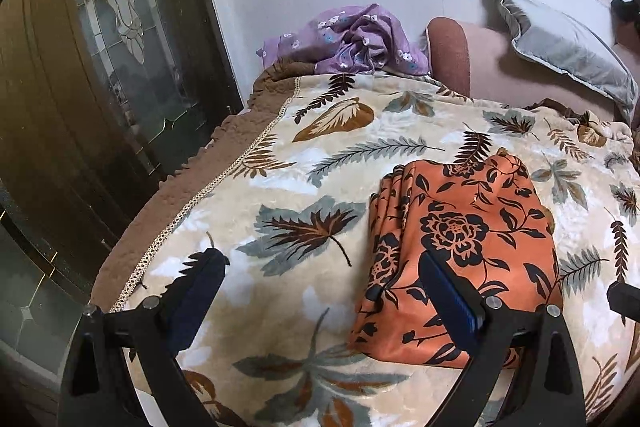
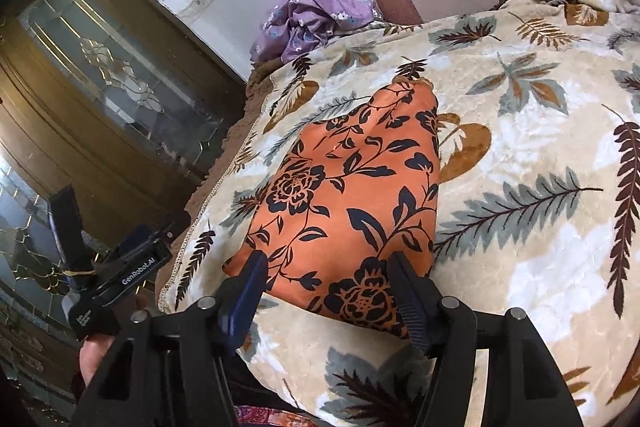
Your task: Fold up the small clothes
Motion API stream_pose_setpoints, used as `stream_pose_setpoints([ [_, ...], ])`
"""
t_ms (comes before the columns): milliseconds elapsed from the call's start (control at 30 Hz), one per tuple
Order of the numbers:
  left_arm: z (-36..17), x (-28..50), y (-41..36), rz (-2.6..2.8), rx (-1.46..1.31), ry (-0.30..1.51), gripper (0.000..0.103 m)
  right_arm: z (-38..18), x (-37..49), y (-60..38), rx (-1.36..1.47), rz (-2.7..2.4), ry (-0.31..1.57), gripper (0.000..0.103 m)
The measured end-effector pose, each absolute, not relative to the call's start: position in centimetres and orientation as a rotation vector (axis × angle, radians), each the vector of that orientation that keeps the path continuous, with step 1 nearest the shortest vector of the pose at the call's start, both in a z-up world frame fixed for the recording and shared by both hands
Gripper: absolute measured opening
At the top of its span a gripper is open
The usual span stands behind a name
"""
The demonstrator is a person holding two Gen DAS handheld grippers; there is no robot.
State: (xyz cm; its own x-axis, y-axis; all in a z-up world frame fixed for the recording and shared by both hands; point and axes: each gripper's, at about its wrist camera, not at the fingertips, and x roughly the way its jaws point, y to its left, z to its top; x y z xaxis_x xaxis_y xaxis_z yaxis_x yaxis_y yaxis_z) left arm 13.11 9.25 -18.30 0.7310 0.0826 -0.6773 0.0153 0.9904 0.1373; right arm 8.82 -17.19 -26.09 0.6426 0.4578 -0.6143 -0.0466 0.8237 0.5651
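A folded orange garment with black flowers [image 1: 464, 239] lies on the leaf-print blanket [image 1: 304, 171]. My left gripper [image 1: 324, 263] is open just above the blanket, its right finger [image 1: 448, 295] over the garment's near left edge. In the right wrist view the same garment [image 2: 344, 187] lies ahead, and my right gripper [image 2: 326, 267] is open with both fingertips at the garment's near edge. The left gripper's body [image 2: 120, 275] shows at the left of that view.
A crumpled purple floral cloth [image 1: 352, 43] lies at the far end of the bed by the wall. A pink bolster [image 1: 452, 51] and a grey pillow [image 1: 560, 47] lie at the back right. A dark wooden door with glass [image 1: 100, 67] stands left of the bed.
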Motion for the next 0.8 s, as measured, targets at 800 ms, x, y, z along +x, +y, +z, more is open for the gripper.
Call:
stream_pose_setpoints([
  [800,-24.0,20.0,12.7,-0.026,0.085,0.946,0.098,-30.1,14.4,-17.8,0.567,0.211,0.919,0.066],
])
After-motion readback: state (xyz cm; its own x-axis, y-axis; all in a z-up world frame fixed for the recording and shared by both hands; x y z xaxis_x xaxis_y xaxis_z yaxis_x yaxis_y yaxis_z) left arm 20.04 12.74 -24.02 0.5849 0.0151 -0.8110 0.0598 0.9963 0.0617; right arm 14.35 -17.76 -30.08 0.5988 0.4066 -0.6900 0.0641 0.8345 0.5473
